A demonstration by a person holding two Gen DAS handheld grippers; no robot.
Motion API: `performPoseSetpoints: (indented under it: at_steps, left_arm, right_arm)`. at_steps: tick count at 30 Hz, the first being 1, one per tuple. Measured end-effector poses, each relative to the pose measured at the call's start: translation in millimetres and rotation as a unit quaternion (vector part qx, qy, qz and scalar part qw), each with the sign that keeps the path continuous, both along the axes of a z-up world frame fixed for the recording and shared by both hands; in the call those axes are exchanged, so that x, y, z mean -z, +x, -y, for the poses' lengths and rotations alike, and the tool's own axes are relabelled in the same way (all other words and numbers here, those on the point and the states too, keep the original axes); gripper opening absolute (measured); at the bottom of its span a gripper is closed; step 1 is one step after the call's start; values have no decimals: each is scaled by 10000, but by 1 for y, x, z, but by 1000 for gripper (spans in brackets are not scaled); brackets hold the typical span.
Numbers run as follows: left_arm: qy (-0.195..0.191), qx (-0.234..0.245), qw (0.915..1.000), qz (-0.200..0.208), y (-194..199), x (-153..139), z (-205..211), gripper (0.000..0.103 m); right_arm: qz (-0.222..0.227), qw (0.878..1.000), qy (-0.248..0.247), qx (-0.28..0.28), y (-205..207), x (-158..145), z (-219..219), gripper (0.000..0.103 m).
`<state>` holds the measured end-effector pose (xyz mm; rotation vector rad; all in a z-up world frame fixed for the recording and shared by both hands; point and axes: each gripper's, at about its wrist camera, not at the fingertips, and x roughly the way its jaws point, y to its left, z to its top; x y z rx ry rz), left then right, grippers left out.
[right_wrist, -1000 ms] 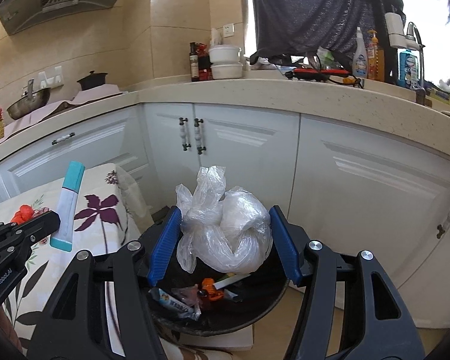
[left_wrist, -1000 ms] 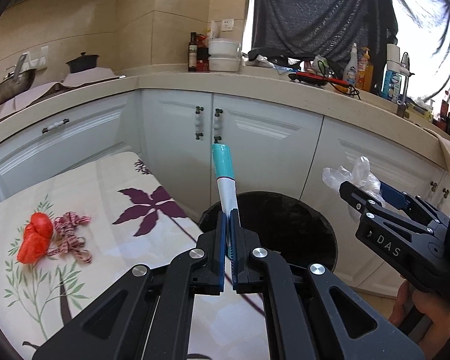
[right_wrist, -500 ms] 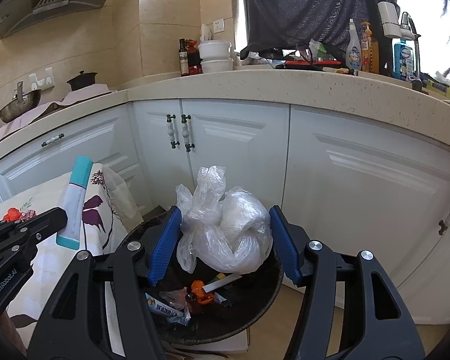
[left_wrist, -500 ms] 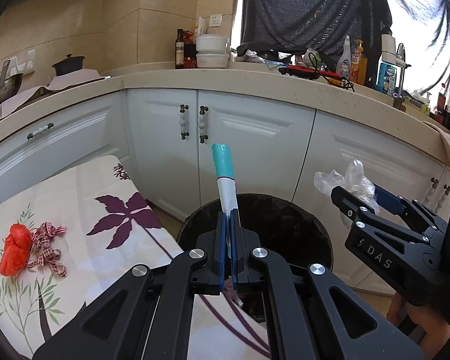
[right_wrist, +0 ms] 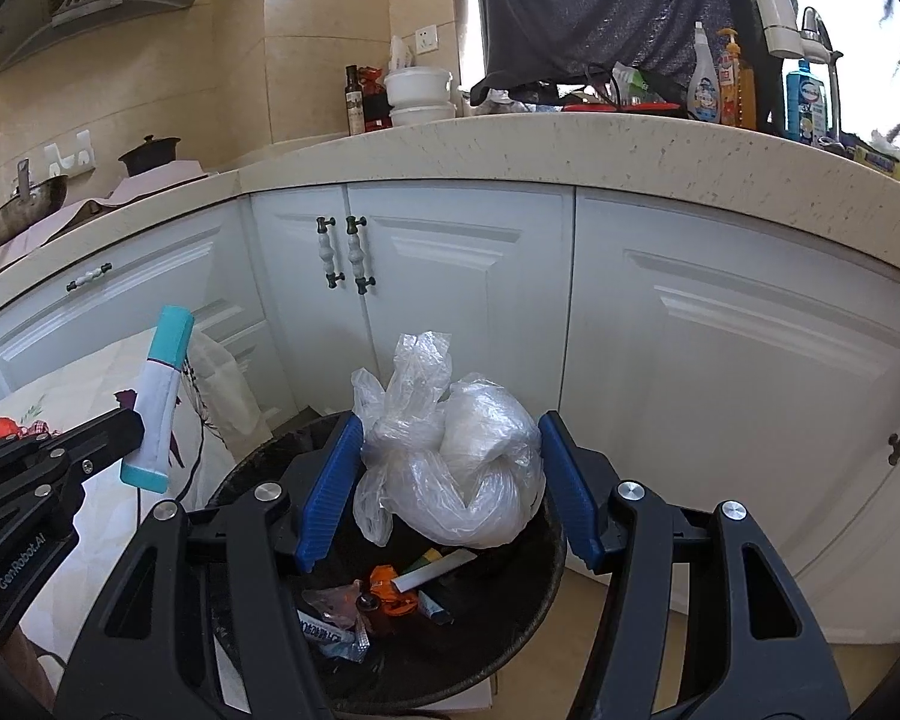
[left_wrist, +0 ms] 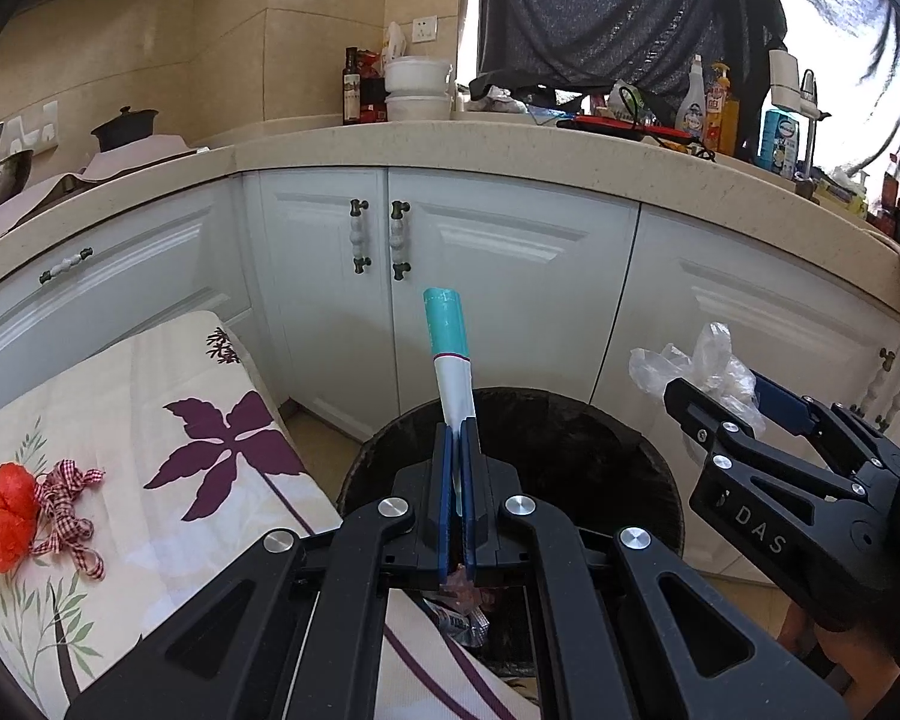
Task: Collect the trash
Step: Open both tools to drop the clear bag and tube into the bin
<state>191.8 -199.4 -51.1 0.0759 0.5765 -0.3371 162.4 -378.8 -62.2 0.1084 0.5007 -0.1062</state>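
My left gripper (left_wrist: 457,438) is shut on a flat white tube with a teal end (left_wrist: 450,354), which sticks up over the near rim of the round black trash bin (left_wrist: 648,468). The same tube (right_wrist: 156,396) shows at the left in the right wrist view. My right gripper (right_wrist: 450,450) is shut on a crumpled clear plastic bag (right_wrist: 456,450), held between its blue pads right above the bin (right_wrist: 534,630). Several wrappers and scraps lie on the bin's bottom. The right gripper (left_wrist: 744,396) with the bag (left_wrist: 696,366) appears at the right in the left wrist view.
A table with a flowered cloth (left_wrist: 168,420) stands left of the bin and bears a red wad (left_wrist: 6,516) and a checked ribbon (left_wrist: 66,510). White kitchen cabinets (left_wrist: 510,276) and a crowded countertop (left_wrist: 510,144) curve round behind the bin.
Both grippers have moved forward and a little down, closer over the bin, which now looks larger. The table and its red wad have slid left. Both grips are unchanged.
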Motion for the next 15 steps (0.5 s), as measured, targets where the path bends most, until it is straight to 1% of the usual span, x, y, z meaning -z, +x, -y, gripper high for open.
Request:
performPoseSetpoints:
  at_steps: [3,5,6,8,10,12,15]
  left_arm:
    - [48,27,10000,-63,5,4,3,4]
    - [67,-6,9999,-138,8,7,4,7]
    - [49,-9,9998,-187,9,8,3,10]
    - [38,-47,9997,-235,10,10,2,16]
    - [39,-72,9997,-220,9,10,1,27]
    - [65,-102,9998,-176,8,9,0,32]
    - [86,-129,9998,-138,6,7,-3,35]
  right_arm:
    - [-45,10000,41,-37,5,5,1,60]
    - [-92,9999,54,-14,9,9,2,62]
    - [-115,9999,62,-10,11,11,2,65]
    - [-144,9999,83,-2,12,14,2,65]
    - [-140,9999,80,-4,12,14,1,65]
    - [-134,9999,69,-14,13,14,0,65]
    - [-114,9999,61,-32,11,12,-2,66]
